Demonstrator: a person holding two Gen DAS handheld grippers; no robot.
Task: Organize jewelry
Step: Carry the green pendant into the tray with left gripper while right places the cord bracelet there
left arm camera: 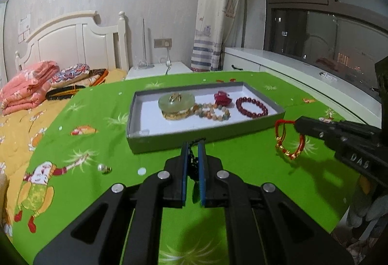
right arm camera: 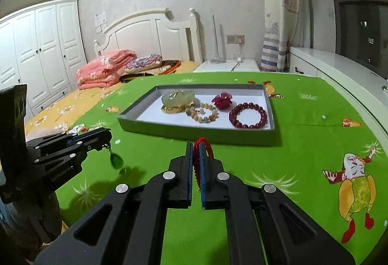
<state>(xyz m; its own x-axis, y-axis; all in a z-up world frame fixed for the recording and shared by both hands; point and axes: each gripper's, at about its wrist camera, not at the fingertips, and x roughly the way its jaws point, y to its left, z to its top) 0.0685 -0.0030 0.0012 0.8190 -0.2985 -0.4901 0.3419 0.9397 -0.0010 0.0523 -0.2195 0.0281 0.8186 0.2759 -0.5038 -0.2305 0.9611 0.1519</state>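
A grey tray on the green table holds a jade bangle on a gold one, a multicolour bead bracelet, a red flower piece and a dark red bead bracelet. My left gripper is shut on a black cord whose green pendant hangs in front of the tray. My right gripper is shut on a red cord bracelet with gold beads, held above the table just right of the tray's near corner.
A pearl earring lies on the green cloth left of my left gripper. A bed with folded bedding is at the left, a white counter at the right.
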